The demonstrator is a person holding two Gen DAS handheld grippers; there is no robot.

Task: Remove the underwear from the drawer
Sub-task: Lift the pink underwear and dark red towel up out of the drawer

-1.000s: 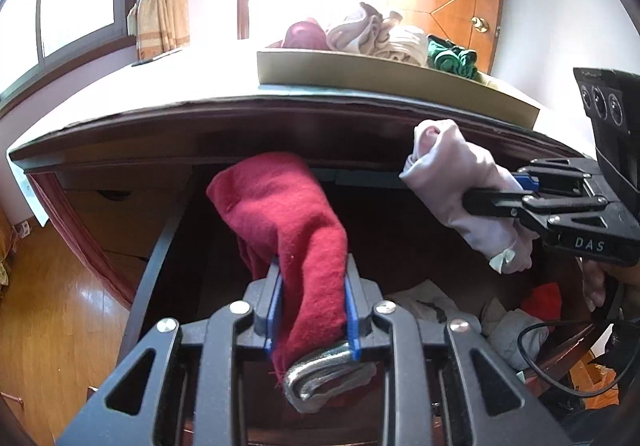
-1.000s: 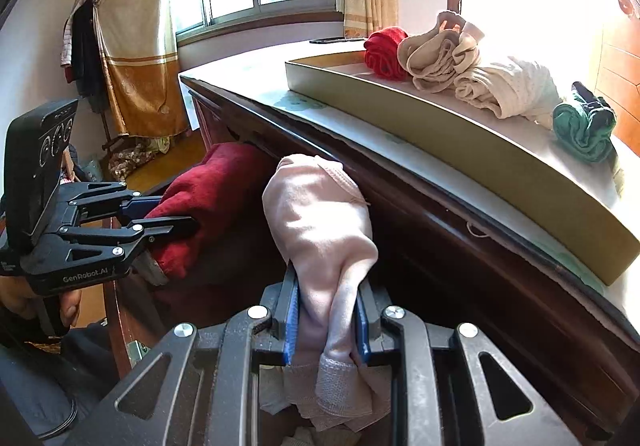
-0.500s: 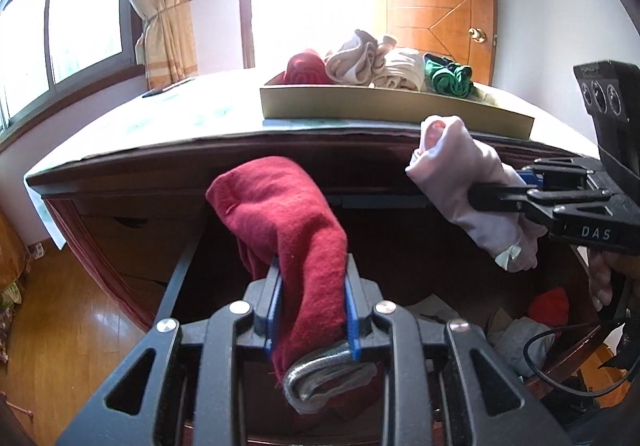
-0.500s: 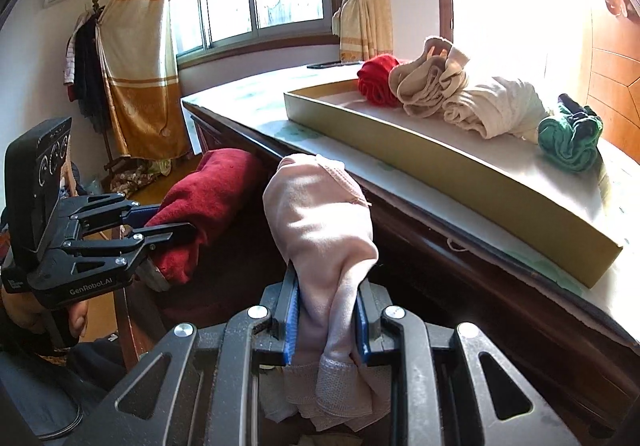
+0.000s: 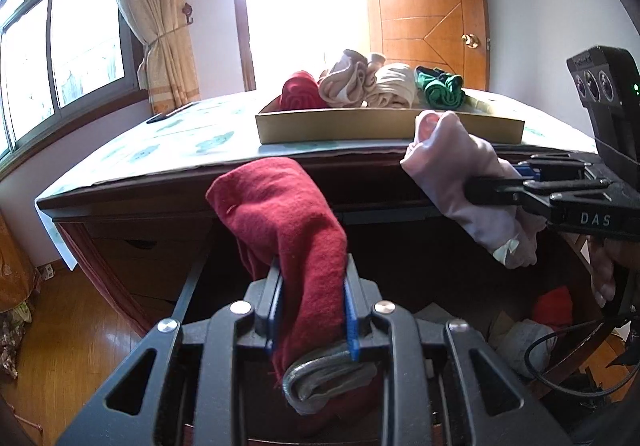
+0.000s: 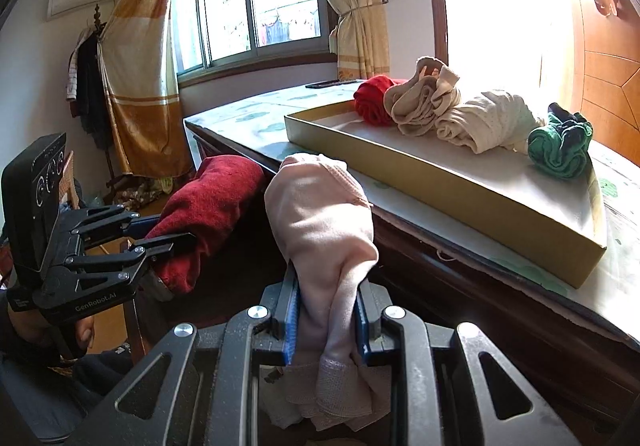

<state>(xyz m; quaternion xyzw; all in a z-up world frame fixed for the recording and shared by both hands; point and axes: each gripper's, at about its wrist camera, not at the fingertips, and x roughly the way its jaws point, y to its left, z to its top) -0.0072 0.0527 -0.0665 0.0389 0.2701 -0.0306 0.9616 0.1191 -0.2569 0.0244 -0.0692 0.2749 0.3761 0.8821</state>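
My left gripper (image 5: 312, 278) is shut on rolled dark red underwear (image 5: 280, 214) with a grey waistband and holds it above the open drawer (image 5: 460, 298), about level with the dresser top. My right gripper (image 6: 326, 286) is shut on rolled pale pink underwear (image 6: 320, 214), also held up by the dresser edge. The pink roll (image 5: 464, 182) and right gripper show at the right of the left wrist view. The red roll (image 6: 208, 206) and left gripper (image 6: 176, 238) show at the left of the right wrist view.
A shallow cardboard tray (image 5: 384, 124) on the dresser top (image 5: 180, 142) holds red, beige, cream and green rolled garments (image 6: 452, 110). More clothes lie in the drawer (image 5: 552, 306). A black cable (image 5: 560, 346) hangs at the right. Wooden floor (image 5: 60, 346) lies left.
Both grippers have risen with their rolls, from down by the drawer front to about the level of the dresser top; the tray now shows more fully.
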